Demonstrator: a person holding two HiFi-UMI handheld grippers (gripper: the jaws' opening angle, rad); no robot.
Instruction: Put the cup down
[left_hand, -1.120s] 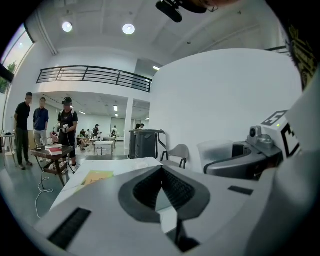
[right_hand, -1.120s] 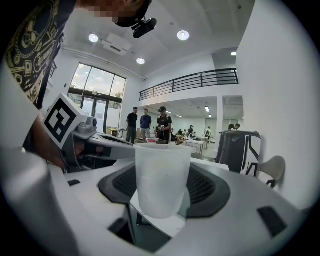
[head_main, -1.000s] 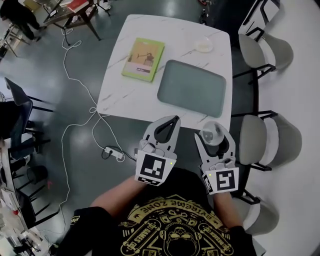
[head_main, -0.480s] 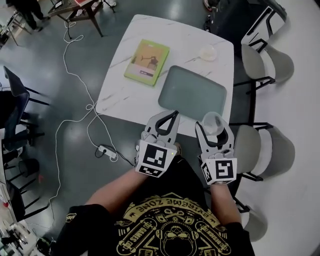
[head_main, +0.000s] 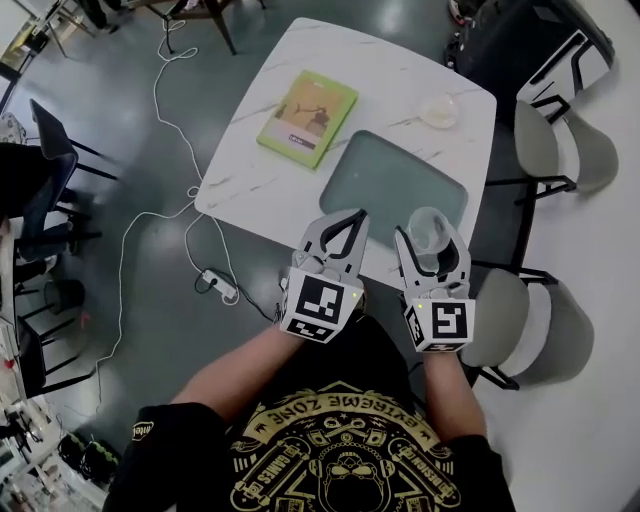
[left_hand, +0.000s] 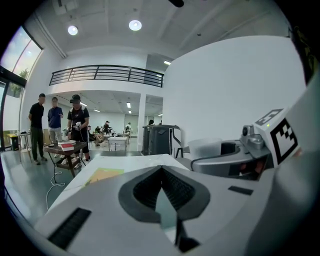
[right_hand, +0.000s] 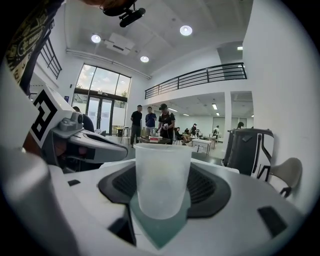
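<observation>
Both jaws of the right hand-held gripper (head_main: 428, 233) pinch the upright cup (right_hand: 162, 180) above the counter's (head_main: 262, 180) near edge beside the green tray (head_main: 390, 180), while the left hand-held gripper (head_main: 354, 216) is pressed together, empty.

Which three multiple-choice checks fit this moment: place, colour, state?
1. Where does the book lie? A. on the table, left of the tray in the head view. B. inside the tray. C. on a chair.
2. What colour is the book's cover? A. red. B. green. C. black.
3. How does the right hand-held gripper stand? A. open, empty. B. shut on the cup. C. shut on the book.
Answers: 1 A, it lies on the table beside the tray; 2 B, its cover is yellow-green; 3 B, the clear cup sits clamped between its pads.
</observation>
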